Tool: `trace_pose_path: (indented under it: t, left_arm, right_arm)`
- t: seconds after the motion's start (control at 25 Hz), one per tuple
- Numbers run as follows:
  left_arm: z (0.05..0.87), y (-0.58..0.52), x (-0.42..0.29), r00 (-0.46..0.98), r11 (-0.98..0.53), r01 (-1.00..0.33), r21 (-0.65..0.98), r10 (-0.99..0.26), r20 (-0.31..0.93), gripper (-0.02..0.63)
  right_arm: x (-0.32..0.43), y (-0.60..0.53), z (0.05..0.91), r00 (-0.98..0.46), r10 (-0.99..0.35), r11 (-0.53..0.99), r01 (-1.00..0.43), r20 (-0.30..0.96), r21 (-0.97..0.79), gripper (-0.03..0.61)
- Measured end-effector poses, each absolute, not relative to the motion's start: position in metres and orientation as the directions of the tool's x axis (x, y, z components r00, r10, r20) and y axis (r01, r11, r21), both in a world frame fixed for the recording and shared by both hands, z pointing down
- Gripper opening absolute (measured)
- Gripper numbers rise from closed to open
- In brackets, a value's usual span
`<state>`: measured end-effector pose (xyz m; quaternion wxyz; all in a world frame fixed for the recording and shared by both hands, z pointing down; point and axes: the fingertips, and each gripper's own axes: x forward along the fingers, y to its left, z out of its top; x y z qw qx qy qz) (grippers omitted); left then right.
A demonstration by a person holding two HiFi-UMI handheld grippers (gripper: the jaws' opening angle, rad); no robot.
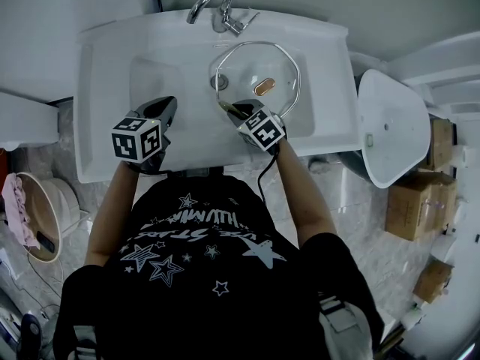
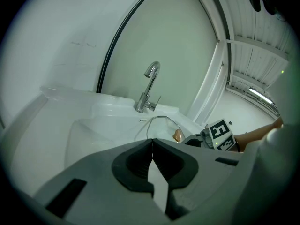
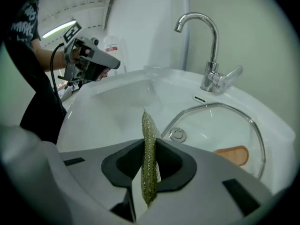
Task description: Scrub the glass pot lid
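Observation:
A glass pot lid [image 1: 259,77] with a metal rim and a wooden handle [image 1: 264,88] leans inside the white sink basin [image 1: 161,81]; the right gripper view shows the lid [image 3: 220,130] too. My right gripper [image 1: 229,109] hovers at the lid's near edge, shut on a thin green-gold scrub pad [image 3: 149,153] standing on edge between its jaws. My left gripper [image 1: 161,111] hangs over the basin's left side, jaws shut with nothing between them [image 2: 152,146]. The lid [image 2: 164,128] sits to its right.
A chrome faucet [image 1: 216,6] stands at the back of the sink, and a round drain [image 3: 177,135] lies in the basin left of the lid. Right of the sink lies a white basin-shaped fixture [image 1: 390,126]. Cardboard boxes [image 1: 416,201] stand on the floor.

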<state>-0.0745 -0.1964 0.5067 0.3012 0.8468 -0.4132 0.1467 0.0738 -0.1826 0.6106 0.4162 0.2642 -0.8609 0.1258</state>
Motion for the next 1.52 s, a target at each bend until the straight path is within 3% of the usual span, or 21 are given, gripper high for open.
trace_pose_path:
  t: [0.24,0.64,1.52]
  left_arm:
    - [0.511,-0.195,-0.069,0.618,-0.479,-0.786,0.391,-0.596,0.513,0.009]
    - [0.512,-0.195,-0.066,0.612,-0.482,-0.79,0.378,-0.595,0.52,0.009]
    - [0.514,-0.198,-0.046,0.621,-0.503,-0.782,0.368,-0.577,0.531,0.009]
  right_arm:
    - [0.094,-0.193,0.63,-0.502,-0.342,0.758,-0.647,0.794,-0.083,0.067]
    - [0.132,-0.198,0.63,-0.456,-0.382,0.742,-0.67,0.804,-0.027,0.069]
    - [0.243,-0.209,0.622,-0.274,-0.497,0.527,-0.849,0.823,0.036,0.075]
